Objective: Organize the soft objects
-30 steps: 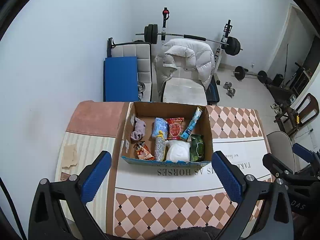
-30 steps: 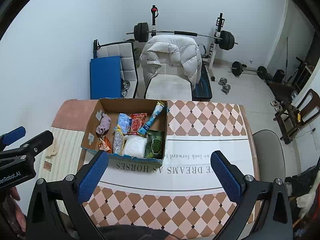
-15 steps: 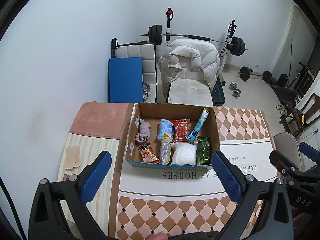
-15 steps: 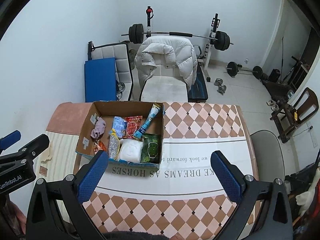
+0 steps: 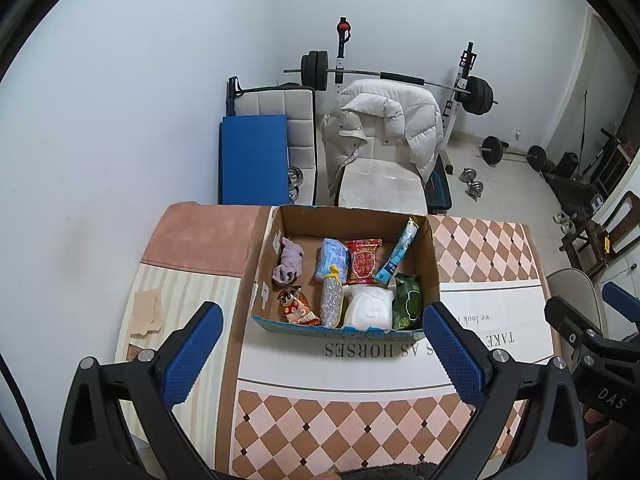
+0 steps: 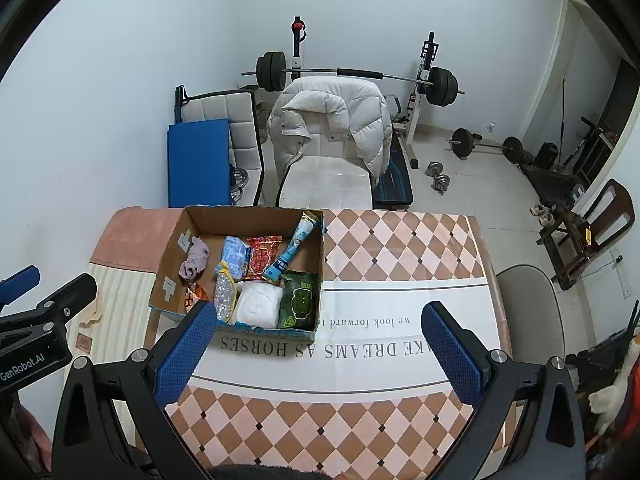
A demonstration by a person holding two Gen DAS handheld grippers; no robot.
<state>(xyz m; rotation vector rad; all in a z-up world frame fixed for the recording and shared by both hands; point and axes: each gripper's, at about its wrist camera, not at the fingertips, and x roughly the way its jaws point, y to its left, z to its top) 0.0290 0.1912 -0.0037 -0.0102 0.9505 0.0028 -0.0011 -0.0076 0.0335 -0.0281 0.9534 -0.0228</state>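
Note:
An open cardboard box (image 5: 428, 256) (image 6: 170, 248) stands on the table. In it lie a purple sock (image 5: 288, 262) (image 6: 195, 263), a blue pack (image 5: 331, 258), a red snack bag (image 5: 363, 260) (image 6: 262, 258), a blue tube (image 5: 400, 250), a white soft bundle (image 5: 370, 310) (image 6: 256, 304), a green pack (image 5: 408, 300) (image 6: 300, 300), a clear bottle (image 5: 332, 300) and an orange snack bag (image 5: 296, 306). My left gripper (image 5: 322, 354) is open and empty, in front of the box. My right gripper (image 6: 316, 354) is open and empty, to the right of the box front.
The table wears a checked cloth with printed words (image 6: 360, 350) and a striped mat (image 5: 148, 308) at the left. Behind the table stand a chair with a white puffer jacket (image 5: 384, 128), a blue mat (image 5: 254, 160) and a barbell rack (image 5: 400, 80). A grey chair (image 6: 528, 300) is at the right.
Both grippers have drawn back and risen slightly, so the box looks a little farther and more centred. Both stay open and empty.

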